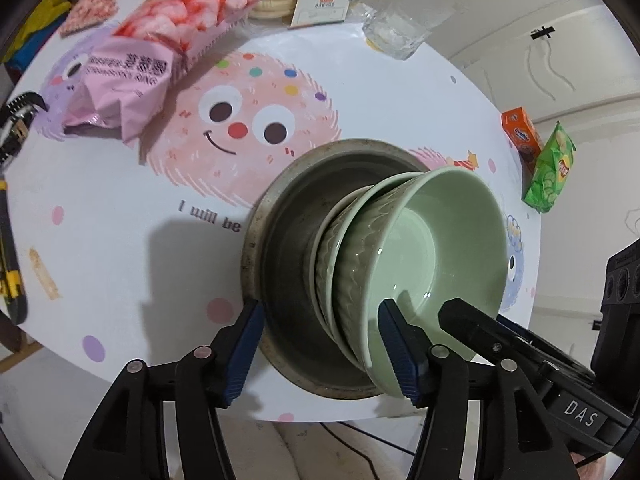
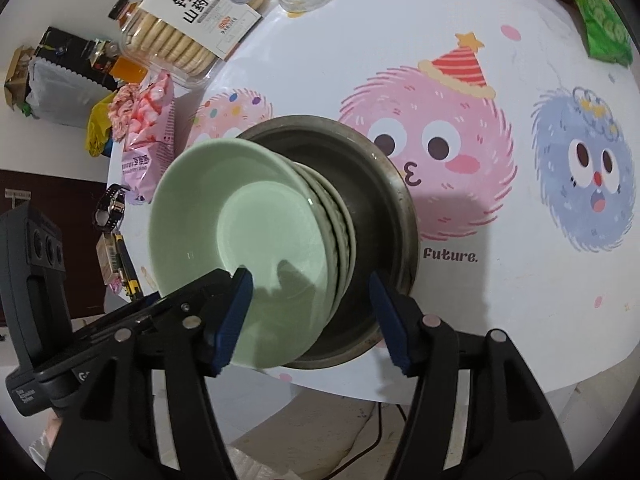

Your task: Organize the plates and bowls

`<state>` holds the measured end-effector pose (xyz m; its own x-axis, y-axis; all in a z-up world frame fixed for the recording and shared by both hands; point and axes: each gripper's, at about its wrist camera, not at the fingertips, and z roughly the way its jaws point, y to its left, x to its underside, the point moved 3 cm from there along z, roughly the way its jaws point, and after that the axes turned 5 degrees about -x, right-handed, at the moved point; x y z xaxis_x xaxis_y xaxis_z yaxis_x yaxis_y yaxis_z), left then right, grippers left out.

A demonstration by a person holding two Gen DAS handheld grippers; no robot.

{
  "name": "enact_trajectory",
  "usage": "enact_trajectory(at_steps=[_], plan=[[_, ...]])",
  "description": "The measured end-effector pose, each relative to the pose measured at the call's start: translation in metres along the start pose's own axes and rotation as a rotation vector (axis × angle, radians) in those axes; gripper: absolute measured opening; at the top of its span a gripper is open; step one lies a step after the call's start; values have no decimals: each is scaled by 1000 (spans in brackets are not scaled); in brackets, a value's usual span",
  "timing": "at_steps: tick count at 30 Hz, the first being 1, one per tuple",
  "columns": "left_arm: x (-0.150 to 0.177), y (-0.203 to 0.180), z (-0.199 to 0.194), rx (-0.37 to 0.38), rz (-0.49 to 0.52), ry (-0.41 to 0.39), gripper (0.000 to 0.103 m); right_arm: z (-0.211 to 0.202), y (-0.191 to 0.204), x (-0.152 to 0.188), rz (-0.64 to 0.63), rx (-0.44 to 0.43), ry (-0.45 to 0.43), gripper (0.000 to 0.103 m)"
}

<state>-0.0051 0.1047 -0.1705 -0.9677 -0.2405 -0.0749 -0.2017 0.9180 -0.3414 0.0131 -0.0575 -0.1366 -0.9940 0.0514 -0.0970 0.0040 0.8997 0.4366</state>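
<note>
White walls [image 1: 580,60] — round table [image 1: 380,80], cartoon monster cloth.

Black tool [image 1: 320,350] arms, blue pads [image 1: 394,344], silver rivets, "DAS" marking.

The green bowl [image 1: 420,240] hides the stacked dishes [image 1: 324,240] beneath; their count is unclear.

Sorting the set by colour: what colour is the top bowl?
Pale green bowl, clearest in the right wrist view.
</note>
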Motion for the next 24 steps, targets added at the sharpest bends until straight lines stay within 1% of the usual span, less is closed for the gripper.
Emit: enact_trajectory(at_steps=[1,3,8,13,16,17,18,20,21,22,24], plan=[[0,0,-3,-2,4,-12,64,-2,0,1,-4,2,-6,67],[1,-1,-13,-1,11,-42,64,-7,2,3,-17,7,-24,78],[5,-8,-36,-28,47,-126,65,-27,8,6,-74,42,-98,83],[10,-15,-58,-69,79,-207,65,-51,19,13,-184,137,-207,84],[12,-18,-70,-128,100,-256,66,-61,22,18,-223,161,-249,84],[13,-19,-74,-139,106,-270,66,-64,23,19,-232,167,-259,84],[13,-19,-77,-133,109,-280,66,-66,23,21,-238,173,-272,84],[15,-19,-81,-123,102,-282,67,-71,23,23,-240,167,-292,84],[16,-17,-82,-130,88,-273,73,-75,22,26,-243,163,-309,84],[17,-16,-82,-138,76,-259,74,-79,22,28,-247,163,-324,84],[19,-14,-84,-138,65,-268,74,-87,24,35,-264,175,-369,84]])
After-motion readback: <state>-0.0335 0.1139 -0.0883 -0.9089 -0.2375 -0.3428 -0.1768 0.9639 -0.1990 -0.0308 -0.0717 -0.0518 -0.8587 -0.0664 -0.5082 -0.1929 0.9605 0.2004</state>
